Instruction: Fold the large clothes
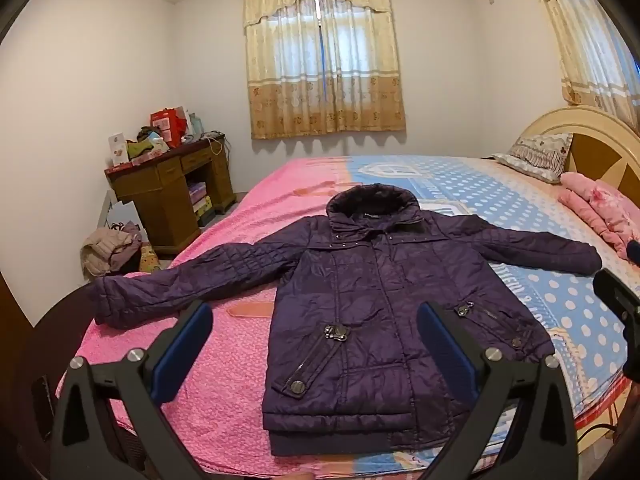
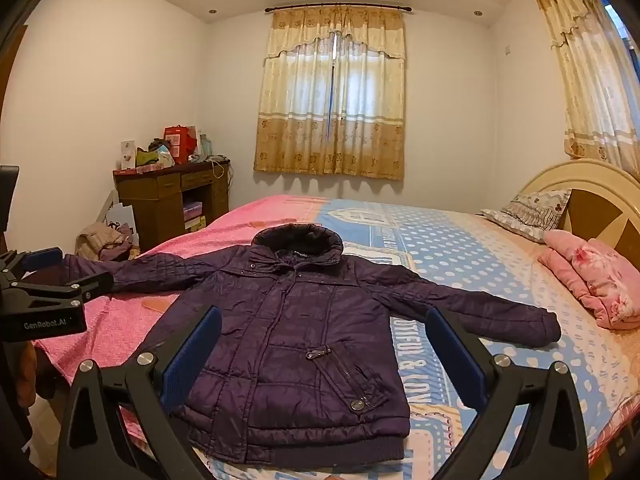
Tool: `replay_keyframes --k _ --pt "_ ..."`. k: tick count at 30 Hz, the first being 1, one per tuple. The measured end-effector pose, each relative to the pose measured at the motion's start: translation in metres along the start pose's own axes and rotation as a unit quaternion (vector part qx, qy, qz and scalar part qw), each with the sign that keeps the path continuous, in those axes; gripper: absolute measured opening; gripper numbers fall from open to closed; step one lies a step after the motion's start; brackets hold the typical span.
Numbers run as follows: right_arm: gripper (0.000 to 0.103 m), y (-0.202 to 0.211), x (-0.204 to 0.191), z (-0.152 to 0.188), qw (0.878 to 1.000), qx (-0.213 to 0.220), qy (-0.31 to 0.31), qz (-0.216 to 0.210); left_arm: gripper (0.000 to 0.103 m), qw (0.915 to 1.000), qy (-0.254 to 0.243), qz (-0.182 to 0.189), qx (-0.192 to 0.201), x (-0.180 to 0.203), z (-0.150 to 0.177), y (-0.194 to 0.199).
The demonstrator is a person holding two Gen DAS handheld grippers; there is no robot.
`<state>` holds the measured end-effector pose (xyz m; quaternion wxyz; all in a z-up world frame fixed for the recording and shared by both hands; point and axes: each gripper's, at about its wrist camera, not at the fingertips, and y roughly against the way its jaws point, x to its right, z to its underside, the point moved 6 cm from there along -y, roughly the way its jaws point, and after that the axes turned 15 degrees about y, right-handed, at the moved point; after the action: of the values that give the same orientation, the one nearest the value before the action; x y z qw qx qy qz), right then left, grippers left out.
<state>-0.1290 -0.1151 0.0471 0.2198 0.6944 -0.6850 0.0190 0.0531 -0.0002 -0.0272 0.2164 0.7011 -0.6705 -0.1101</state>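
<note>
A dark purple quilted jacket [image 1: 360, 300] lies flat and face up on the bed, hood towards the window and both sleeves spread out sideways; the right wrist view shows the same jacket [image 2: 292, 340]. My left gripper [image 1: 316, 320] hovers open above its hem, blue pads wide apart, nothing between them. My right gripper [image 2: 324, 328] is also open over the jacket's lower part, touching nothing. The left gripper's body [image 2: 44, 304] appears at the left edge of the right wrist view, near the left sleeve cuff. A dark part of the right tool [image 1: 618, 300] shows at the right edge.
The bed [image 1: 224, 360] has a pink cover on the left and a blue dotted sheet [image 1: 520, 208] on the right. A folded pink garment [image 2: 592, 280] and a pillow [image 2: 528, 212] lie by the headboard. A cluttered wooden desk [image 1: 172, 184] stands in the left corner, a clothes pile [image 1: 112, 248] beside it.
</note>
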Motion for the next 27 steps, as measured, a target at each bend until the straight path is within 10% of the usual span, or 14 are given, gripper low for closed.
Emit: replay_keyframes --k 27 --pt "0.102 -0.007 0.000 0.009 1.000 -0.007 0.003 0.005 0.103 0.9997 0.022 0.002 0.003 -0.002 -0.007 0.002"
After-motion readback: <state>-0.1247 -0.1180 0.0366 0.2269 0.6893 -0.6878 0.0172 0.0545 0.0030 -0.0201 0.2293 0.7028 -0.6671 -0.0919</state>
